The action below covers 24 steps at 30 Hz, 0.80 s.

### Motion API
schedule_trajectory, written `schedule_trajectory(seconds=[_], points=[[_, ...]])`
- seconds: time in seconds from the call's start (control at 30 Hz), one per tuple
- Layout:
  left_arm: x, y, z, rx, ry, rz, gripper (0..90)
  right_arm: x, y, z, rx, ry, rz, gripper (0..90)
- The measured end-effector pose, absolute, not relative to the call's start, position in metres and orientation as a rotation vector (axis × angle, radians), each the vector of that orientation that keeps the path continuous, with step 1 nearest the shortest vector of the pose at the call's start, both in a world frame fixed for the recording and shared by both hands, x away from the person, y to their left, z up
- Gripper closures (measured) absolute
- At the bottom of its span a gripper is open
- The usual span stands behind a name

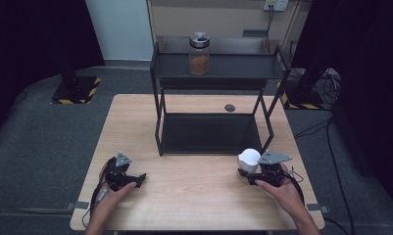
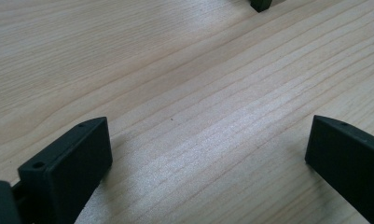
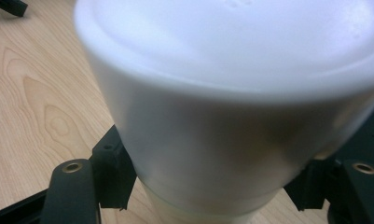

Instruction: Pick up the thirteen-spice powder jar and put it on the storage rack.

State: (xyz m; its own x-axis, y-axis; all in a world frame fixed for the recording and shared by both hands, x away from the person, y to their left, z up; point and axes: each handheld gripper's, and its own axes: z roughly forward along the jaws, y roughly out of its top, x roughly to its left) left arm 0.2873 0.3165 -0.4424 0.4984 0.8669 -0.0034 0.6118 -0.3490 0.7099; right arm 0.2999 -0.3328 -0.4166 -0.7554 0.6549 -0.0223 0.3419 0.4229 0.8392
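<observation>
- Right gripper (image 1: 250,175) has its jaws clamped on a white jar (image 1: 249,158), pads pressing its lower body from both sides, as the right gripper view shows.
- Standing upright near the table's (image 1: 194,196) 4 o'clock corner, the jar sits just in front of the black shelf rack (image 1: 213,66).
- Its wall (image 3: 212,140) looks like smooth, matte plastic, round and wider at the capped top; probably light, stiff, somewhat slippery, so the low grip under the flare suits it.
- Left gripper (image 1: 135,180) rests at 8 o'clock, jaws spread over bare wood grain, holding nothing.
- At 12 o'clock, a glass jar (image 1: 199,54) of brown powder stands on the rack's upper shelf.
</observation>
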Motion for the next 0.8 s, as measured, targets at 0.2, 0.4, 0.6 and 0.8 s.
schedule_trajectory(seconds=[0.2, 0.4, 0.6, 0.8], points=[[0.287, 0.316, -0.442, 2.085, 1.209, 0.499, 0.0, 0.308, -0.328, -0.412, 0.841, 2.357, 1.257, 31.4], [0.287, 0.317, -0.442, 2.085, 1.208, 0.499, 0.0, 0.315, -0.322, -0.405, 0.823, 2.367, 1.268, 31.4], [0.287, 0.316, -0.442, 2.085, 1.209, 0.499, 0.0, 0.32, -0.317, -0.396, 0.81, 2.374, 1.281, 31.4], [0.287, 0.317, -0.442, 2.085, 1.208, 0.498, 0.0, 0.328, -0.315, -0.386, 0.795, 2.383, 1.284, 31.4]])
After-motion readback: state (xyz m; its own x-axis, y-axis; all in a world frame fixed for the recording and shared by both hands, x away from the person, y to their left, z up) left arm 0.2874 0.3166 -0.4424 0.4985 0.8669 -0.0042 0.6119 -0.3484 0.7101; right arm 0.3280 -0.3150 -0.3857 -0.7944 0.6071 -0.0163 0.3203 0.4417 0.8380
